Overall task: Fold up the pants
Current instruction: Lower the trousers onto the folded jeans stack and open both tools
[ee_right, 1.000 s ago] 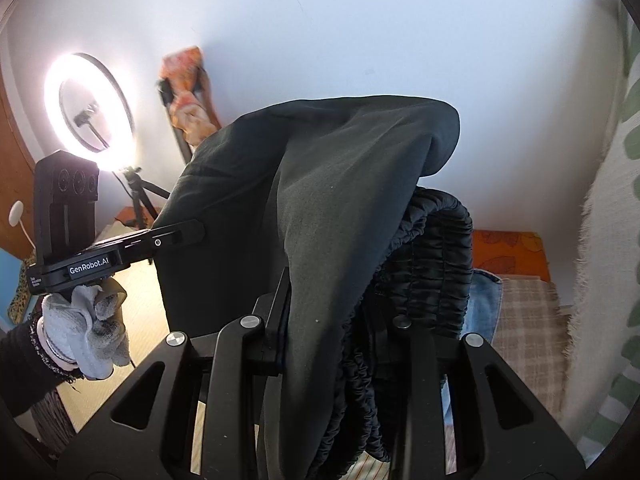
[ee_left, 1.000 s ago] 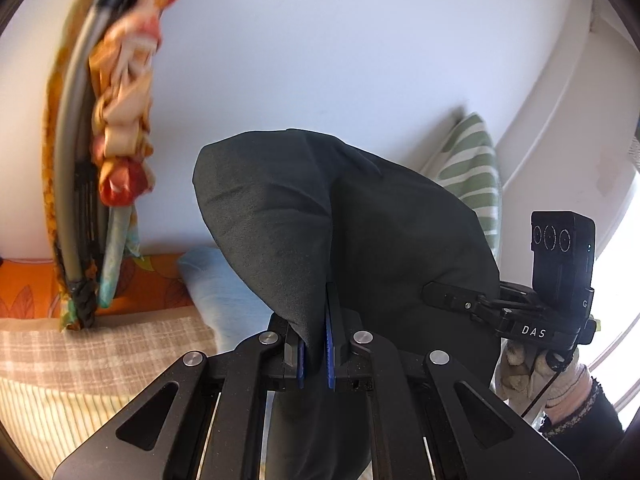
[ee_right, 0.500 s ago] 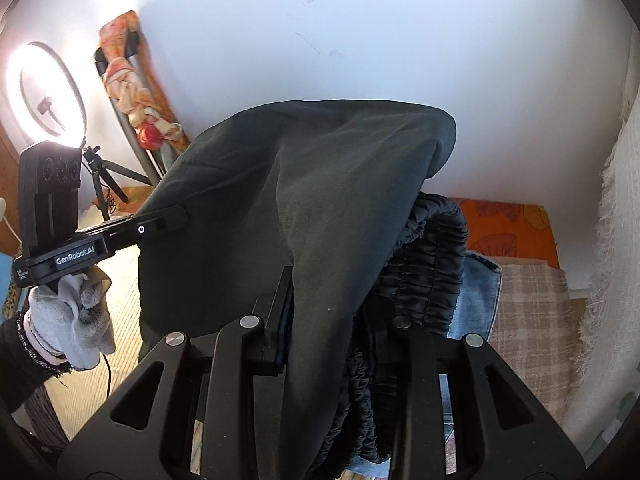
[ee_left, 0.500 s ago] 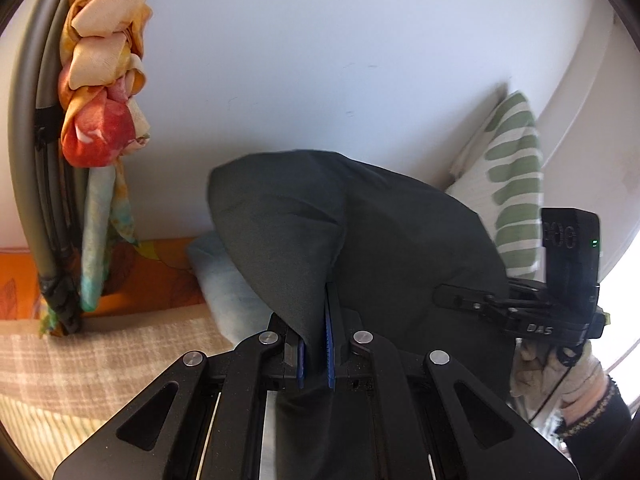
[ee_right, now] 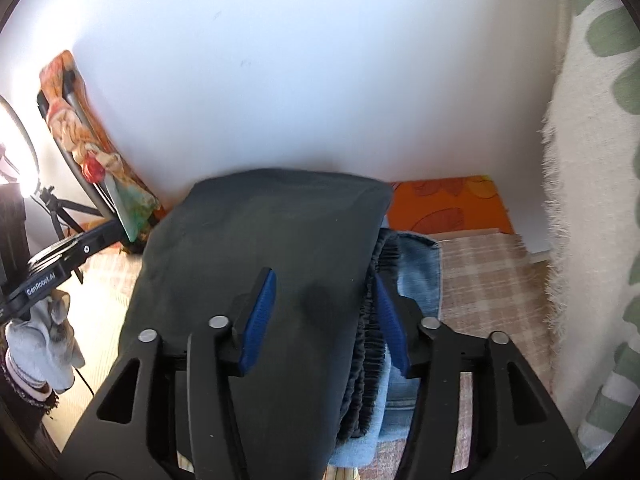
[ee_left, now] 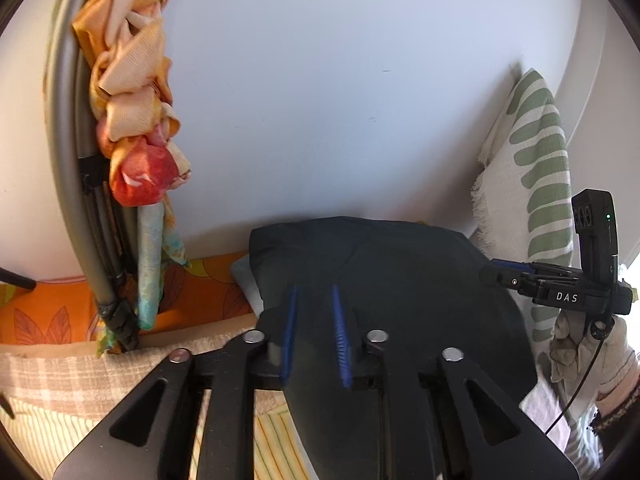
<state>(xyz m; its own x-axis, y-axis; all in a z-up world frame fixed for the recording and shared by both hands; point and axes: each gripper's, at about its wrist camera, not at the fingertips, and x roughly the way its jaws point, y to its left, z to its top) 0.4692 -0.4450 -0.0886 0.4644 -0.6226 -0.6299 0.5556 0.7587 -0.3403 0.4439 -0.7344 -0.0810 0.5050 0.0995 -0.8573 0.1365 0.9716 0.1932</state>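
The dark pants (ee_right: 260,248) lie folded in a smooth matte slab on blue denim (ee_right: 416,264) over a checked blanket (ee_right: 480,272) — a ruched elastic waistband (ee_right: 370,344) shows along one edge. Left tool (ee_left: 314,320) and right tool (ee_right: 320,312) both gape over the cloth, gripping nothing — the near end is hidden.

Each camera sits just behind its own fingers, looking forward and slightly down, close over the dark pants (ee_left: 384,280) toward the white wall (ee_left: 320,100). Both views share the pants (ee_right: 260,248), the wall and the orange cushion (ee_right: 448,204); each shows the other gripper, at 3 o'clock in the left view and 9 o'clock in the right.
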